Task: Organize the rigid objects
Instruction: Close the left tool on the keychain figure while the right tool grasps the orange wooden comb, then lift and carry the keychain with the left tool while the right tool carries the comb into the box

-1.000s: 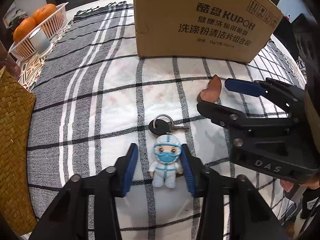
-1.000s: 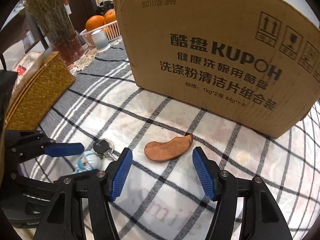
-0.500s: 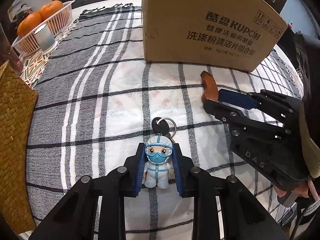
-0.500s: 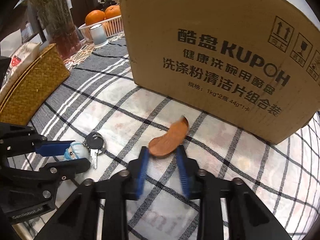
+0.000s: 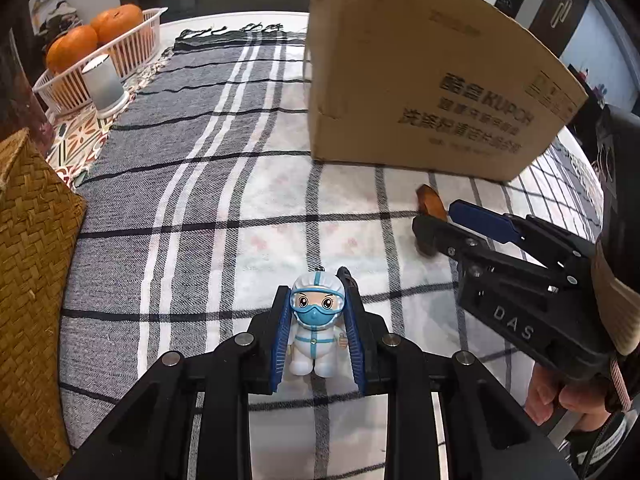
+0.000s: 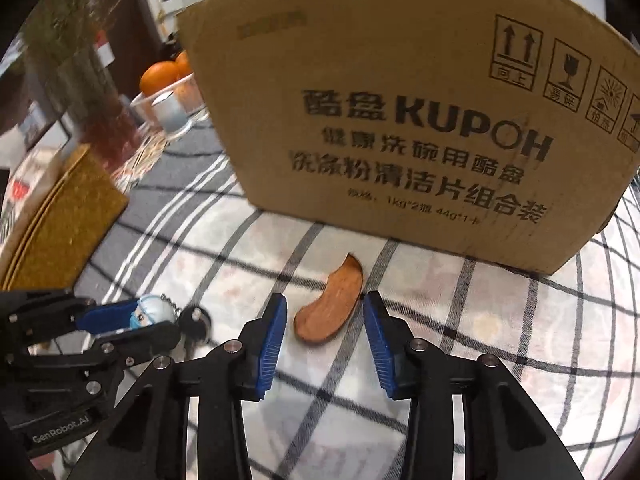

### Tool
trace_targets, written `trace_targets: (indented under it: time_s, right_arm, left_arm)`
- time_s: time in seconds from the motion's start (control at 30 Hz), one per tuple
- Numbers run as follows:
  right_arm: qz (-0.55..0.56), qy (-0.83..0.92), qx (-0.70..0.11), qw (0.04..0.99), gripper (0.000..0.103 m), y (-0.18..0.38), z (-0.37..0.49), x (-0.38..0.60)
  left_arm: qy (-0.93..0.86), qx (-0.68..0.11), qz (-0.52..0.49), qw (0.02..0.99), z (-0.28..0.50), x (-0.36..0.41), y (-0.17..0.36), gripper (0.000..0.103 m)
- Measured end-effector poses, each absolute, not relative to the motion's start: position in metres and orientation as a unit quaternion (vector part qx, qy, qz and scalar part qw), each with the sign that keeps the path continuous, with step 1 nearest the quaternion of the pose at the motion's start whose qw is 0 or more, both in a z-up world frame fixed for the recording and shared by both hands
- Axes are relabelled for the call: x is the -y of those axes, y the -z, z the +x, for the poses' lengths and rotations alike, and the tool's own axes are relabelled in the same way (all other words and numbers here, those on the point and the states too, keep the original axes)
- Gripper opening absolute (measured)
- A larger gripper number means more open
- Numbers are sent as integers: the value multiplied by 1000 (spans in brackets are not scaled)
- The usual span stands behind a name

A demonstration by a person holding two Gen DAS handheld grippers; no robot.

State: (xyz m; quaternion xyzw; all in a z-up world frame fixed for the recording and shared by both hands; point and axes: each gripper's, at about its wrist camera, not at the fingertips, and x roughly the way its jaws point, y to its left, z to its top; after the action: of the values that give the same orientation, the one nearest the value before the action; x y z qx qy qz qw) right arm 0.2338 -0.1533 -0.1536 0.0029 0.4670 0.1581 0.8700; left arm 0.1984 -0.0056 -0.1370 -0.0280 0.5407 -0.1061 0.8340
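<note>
A small doll keychain [image 5: 317,322], dressed in a white protective suit and blue mask, is clamped between the blue pads of the left gripper [image 5: 318,326] and held in front of the cardboard box [image 5: 420,92], which is taken as the likely place for the loose items. The doll's ball chain and dark key [image 6: 195,319] are seen hanging behind it in the right wrist view, apparently clear of the checked tablecloth [image 5: 224,208], though the blur there makes this uncertain.

To the right of the doll, nearer the box's front face, a curved wooden piece [image 6: 330,307] is framed by the right gripper [image 6: 325,334], whose jaws are set at a middling width with a gap visible on each side. Whether the piece rests on the cloth or is touched by a pad cannot be told.

Two risks are judged from here. The key could catch on the box's rim as the doll is carried over, jerking the doll out of a grip that bears only on its rounded sides. The thin, curved wooden piece could pivot or slide on the cloth if the pads close off-centre.
</note>
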Motion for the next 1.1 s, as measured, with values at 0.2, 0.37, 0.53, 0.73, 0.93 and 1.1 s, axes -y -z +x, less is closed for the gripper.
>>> trace_targets:
  time_s: [0.2, 0.37, 0.53, 0.73, 0.93, 1.1]
  right_arm:
    - [5, -128, -471, 873, 39, 157, 245, 147]
    - [-8, -108, -478, 872, 26, 161, 250, 140]
    - [-9, -110, -478, 871, 22, 160, 246, 140]
    - [-2, -107, -465, 879, 21, 148, 225, 151]
    - [11, -103, -448, 888, 21, 126, 204, 164]
    - [15, -101, -428, 898, 22, 105, 188, 166]
  left_arm:
    - [100, -542, -40, 834, 204, -2, 140, 27]
    - [98, -539, -42, 835, 207, -3, 141, 27]
    - [104, -531, -42, 840, 206, 1, 139, 26]
    - [117, -520, -46, 845, 202, 6, 133, 26]
    - [130, -505, -47, 852, 196, 12, 121, 26]
    - [137, -488, -49, 860, 191, 14, 107, 26]
